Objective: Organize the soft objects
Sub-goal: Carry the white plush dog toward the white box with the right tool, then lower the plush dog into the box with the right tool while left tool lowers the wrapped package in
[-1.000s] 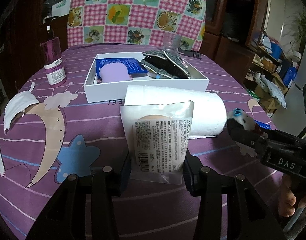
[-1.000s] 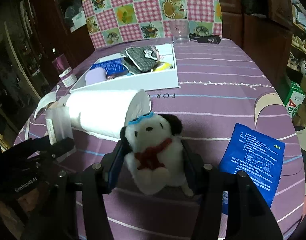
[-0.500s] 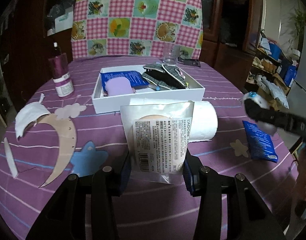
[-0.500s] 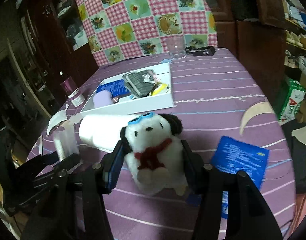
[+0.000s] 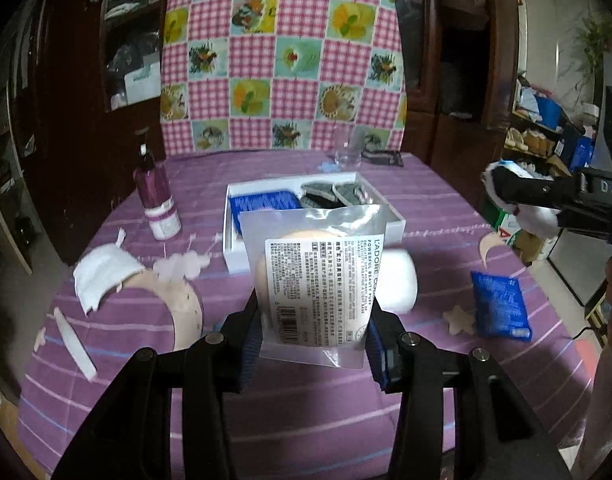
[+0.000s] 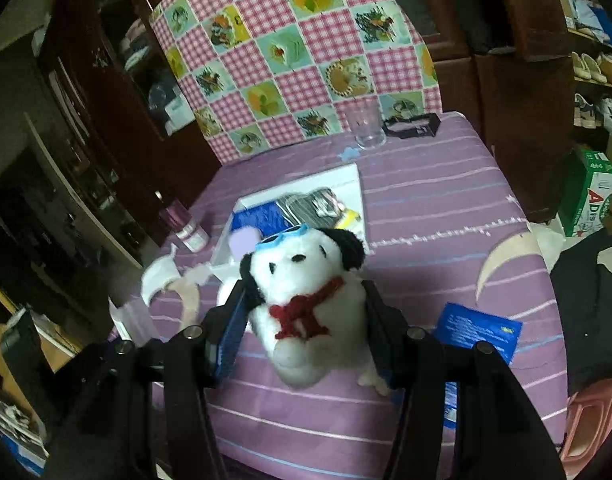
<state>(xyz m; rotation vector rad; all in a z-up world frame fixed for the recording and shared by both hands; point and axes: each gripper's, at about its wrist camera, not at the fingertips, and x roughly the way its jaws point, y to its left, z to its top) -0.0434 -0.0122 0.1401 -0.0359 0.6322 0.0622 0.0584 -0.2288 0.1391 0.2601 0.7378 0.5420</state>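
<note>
two soft things hang above the worktop (image 5: 346, 420): our left gripper (image 5: 312, 340) pinches a sponge packet (image 5: 312, 280), our right gripper (image 6: 304, 332) pinches a plush dog (image 6: 306, 300), with the white box (image 5: 394, 224) beyond.

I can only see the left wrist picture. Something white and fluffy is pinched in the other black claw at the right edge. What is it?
Observer: A plush dog, white with black ears, clamped in the right gripper.
Operator: Is it wearing anything?
Observer: Blue goggles on its head and a red scarf around its neck.
Operator: What is my beauty puff packet hiding in the white box?
Observer: A rounded lilac item, next to the blue packet.
</note>
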